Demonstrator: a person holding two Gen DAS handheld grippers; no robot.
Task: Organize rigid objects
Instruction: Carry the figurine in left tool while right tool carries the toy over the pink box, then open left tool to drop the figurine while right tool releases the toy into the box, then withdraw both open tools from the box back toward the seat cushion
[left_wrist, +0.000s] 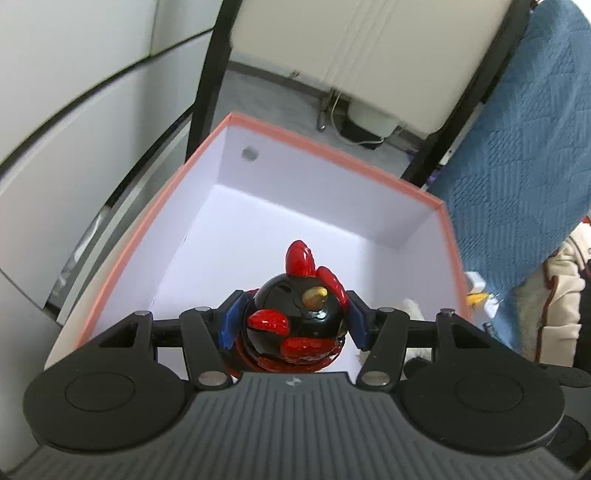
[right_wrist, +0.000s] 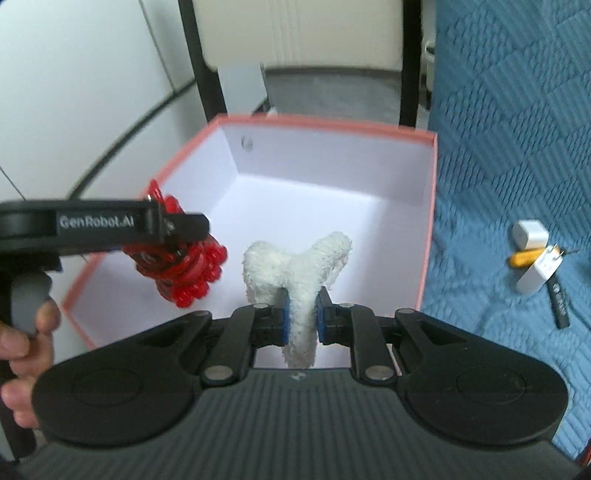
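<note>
Black and red glossy rooster figurine (left_wrist: 295, 317), fluffy white toy (right_wrist: 295, 269), salmon-rimmed white box (right_wrist: 332, 122), blue quilted cloth (right_wrist: 517, 129)

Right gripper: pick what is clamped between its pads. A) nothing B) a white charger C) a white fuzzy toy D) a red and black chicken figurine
C: the right gripper is shut on the white fuzzy toy over the pink-rimmed box; the chicken figurine sits in the left gripper.
</note>
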